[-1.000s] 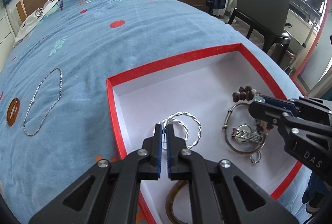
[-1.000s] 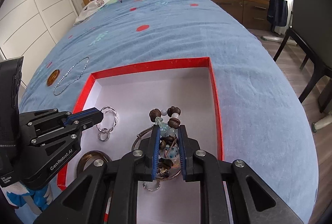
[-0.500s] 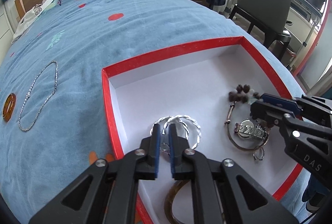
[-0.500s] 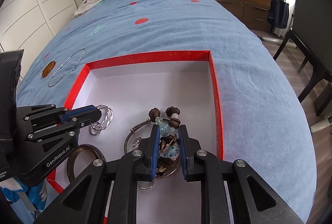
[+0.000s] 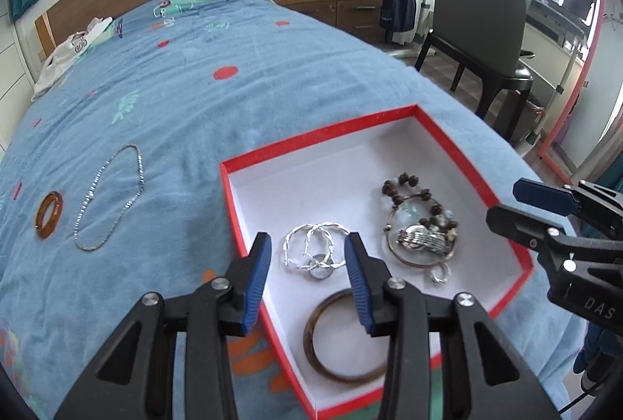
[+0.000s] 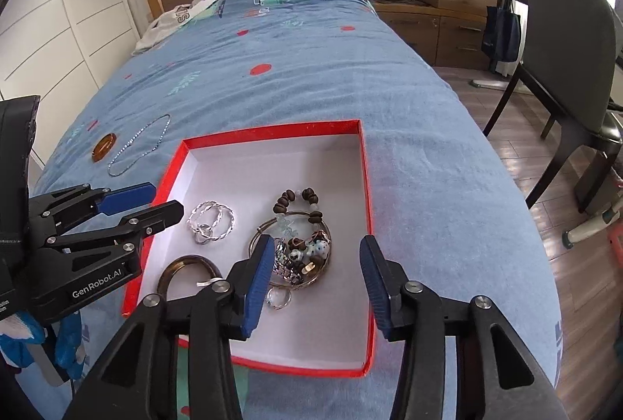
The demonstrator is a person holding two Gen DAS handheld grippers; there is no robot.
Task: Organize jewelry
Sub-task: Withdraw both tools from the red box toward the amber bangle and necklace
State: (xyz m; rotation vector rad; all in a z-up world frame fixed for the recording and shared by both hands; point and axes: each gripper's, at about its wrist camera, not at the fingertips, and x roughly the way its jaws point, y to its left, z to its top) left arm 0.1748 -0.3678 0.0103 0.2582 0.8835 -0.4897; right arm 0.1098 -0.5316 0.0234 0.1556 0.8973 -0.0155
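Both grippers tilt steeply down over the near end of a red box (image 6: 364,186) that lies on the blue bedspread (image 6: 311,77). The left gripper (image 5: 307,264) hangs above the box's left wall; its jaws have just been opening and stand apart with nothing between them, the silver rings (image 5: 311,252) lying loose on the white floor below. The right gripper (image 6: 315,272) hangs over the right half of the box; its jaws too have just been opening and stand apart, clear of the bead bracelet (image 6: 300,221) that lies under them in a heap with a thin bangle and a small watch. A brown bangle (image 5: 342,338) lies flat in the near left corner of the box, and a small ring (image 6: 278,299) rests just beside the heap. Outside the box, well to its left on the bedspread, lie a silver chain (image 5: 111,198) and an amber ring (image 5: 48,213)
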